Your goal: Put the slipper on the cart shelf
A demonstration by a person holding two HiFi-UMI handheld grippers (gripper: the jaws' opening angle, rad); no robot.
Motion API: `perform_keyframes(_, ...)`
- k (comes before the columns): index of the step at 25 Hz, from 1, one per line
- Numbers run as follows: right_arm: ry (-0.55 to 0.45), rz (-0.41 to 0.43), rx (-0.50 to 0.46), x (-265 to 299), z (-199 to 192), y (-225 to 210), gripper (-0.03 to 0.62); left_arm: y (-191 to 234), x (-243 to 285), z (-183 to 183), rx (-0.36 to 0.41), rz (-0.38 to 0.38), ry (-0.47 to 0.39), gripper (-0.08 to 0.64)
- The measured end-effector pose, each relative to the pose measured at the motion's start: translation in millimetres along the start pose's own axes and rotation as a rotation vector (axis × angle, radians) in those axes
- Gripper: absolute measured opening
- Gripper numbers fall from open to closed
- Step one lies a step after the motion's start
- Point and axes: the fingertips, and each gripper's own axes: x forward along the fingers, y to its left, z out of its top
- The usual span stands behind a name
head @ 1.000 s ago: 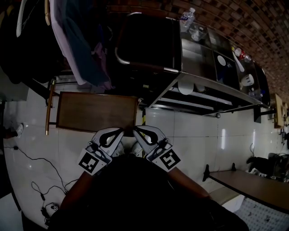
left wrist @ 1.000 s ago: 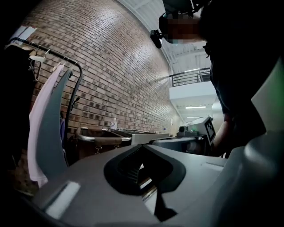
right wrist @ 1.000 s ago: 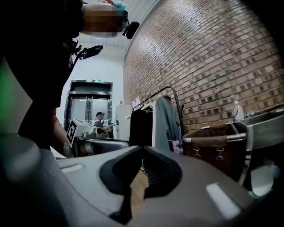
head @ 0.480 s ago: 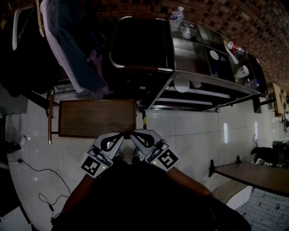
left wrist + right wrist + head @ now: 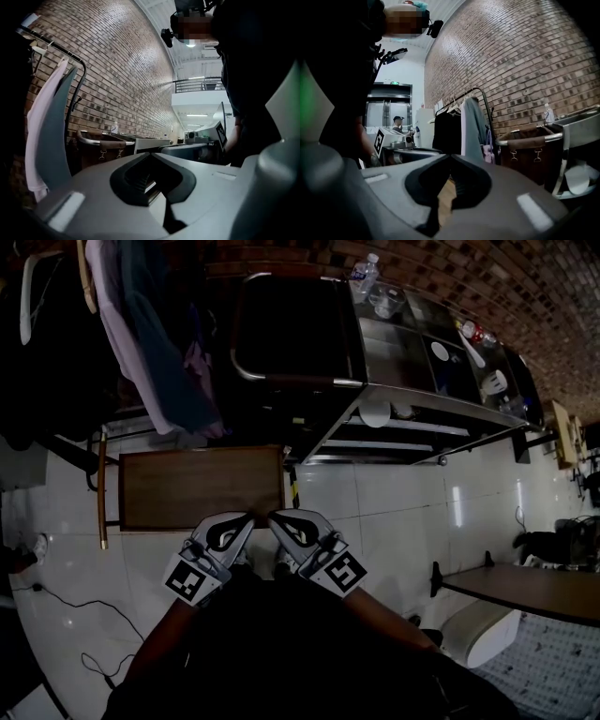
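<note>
My left gripper (image 5: 246, 519) and right gripper (image 5: 275, 519) are held side by side close to my body, tips almost touching, above the white tiled floor. Both are shut with nothing between the jaws, as the left gripper view (image 5: 151, 153) and the right gripper view (image 5: 450, 155) also show. The steel cart (image 5: 412, 409) stands ahead and to the right, with a top deck and lower shelves (image 5: 384, 444); a white object (image 5: 379, 414) lies under the top deck. I cannot make out a slipper in any view.
A low wooden bench (image 5: 202, 488) sits just ahead of the grippers. A dark brown hamper (image 5: 291, 329) joins the cart's left end. Clothes hang on a rack (image 5: 141, 324) at the left. Bottles and dishes (image 5: 394, 296) stand on the cart top. A table (image 5: 525, 592) is at the right.
Both grippers stay shut and together in front of me. The head view has drifted slightly, so the bench and cart sit a little higher in the picture than a second ago.
</note>
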Motion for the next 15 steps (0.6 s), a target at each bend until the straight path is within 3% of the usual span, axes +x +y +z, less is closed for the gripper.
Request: perform_keyframes(15, -0.005, 0.009, 0.0, 12, 0, 8, 0.002, 6, -5, -2, -0.003, -0.029, -0.005, 0.0)
